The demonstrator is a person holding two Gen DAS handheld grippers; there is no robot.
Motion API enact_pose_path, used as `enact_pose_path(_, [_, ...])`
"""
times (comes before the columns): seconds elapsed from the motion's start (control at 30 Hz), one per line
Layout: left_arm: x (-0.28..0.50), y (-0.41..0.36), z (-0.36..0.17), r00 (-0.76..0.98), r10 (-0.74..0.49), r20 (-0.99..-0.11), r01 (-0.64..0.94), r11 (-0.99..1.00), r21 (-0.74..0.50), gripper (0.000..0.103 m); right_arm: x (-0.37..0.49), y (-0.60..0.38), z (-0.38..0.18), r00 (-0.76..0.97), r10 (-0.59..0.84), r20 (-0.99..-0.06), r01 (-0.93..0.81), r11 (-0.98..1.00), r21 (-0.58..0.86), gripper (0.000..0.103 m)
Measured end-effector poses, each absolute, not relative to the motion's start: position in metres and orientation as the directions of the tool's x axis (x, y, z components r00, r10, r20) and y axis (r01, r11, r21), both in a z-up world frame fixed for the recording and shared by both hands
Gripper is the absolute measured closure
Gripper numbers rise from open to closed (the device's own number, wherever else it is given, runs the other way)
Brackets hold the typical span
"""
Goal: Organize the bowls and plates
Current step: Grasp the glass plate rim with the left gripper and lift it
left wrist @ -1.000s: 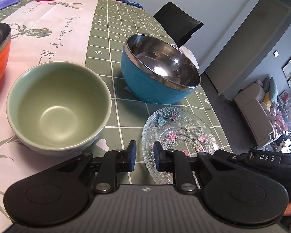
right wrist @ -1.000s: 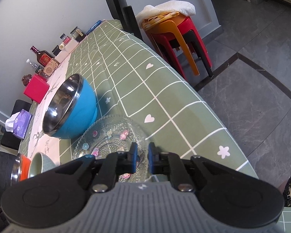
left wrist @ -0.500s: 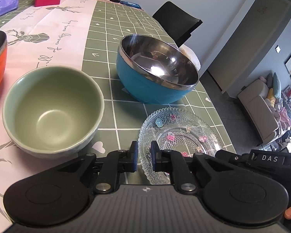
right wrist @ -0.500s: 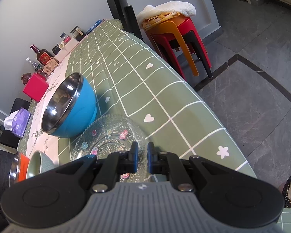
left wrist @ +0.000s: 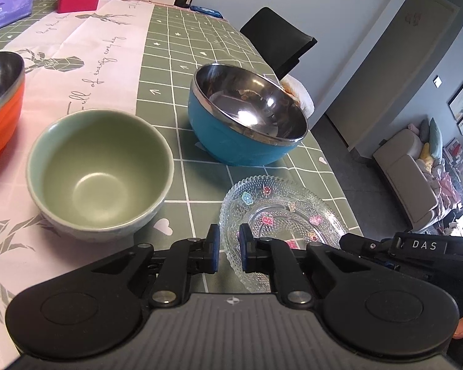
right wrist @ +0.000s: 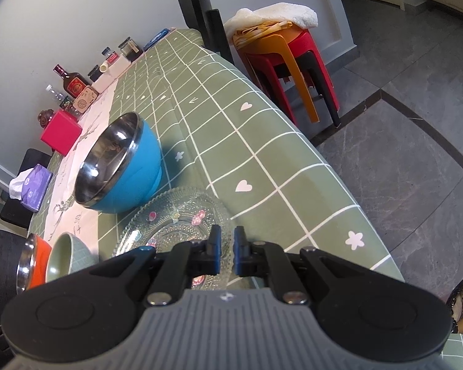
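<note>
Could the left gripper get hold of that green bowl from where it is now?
Probably yes. The green bowl sits just ahead and left of the left gripper, with bare tablecloth between. Its jaws stand nearly closed, though, so they would need to widen for the rim.

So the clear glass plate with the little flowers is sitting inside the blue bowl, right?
Not quite. The glass plate lies flat on the tablecloth, beside the blue bowl and nearer the camera, not inside it. The left wrist view shows the bowl holding nothing; the right wrist view shows them side by side.
</note>
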State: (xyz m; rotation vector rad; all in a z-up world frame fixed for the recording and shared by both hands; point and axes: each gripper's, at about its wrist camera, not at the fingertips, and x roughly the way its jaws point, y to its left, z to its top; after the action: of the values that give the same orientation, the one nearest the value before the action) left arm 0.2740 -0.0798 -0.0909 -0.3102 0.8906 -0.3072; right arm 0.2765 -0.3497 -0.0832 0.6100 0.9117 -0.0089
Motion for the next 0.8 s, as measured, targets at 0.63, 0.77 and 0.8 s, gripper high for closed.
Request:
enact_pose_path(0.63, [0.206,-0.021,-0.056,0.692,-0.356,-0.629,0.015,0.877,-0.48,0.092,0.229,-0.293,-0.031,0.666,0.3,-0.683,0.08,0.881,0.465,0.097])
enact_pose_path(0.77, [0.192,-0.001,-0.056,0.703,-0.361,-0.613,-0.007,0.859,-0.513,0.092,0.211,-0.277,-0.021,0.688,0.313,-0.655,0.025,0.891,0.453,0.098])
enact_pose_path(0.8, [0.189,0.003,-0.057,0.703,-0.363,-0.611,-0.011,0.854,-0.52,0.092,0.205,-0.273,-0.019,0.693,0.319,-0.647,0.012,0.891,0.453,0.098])
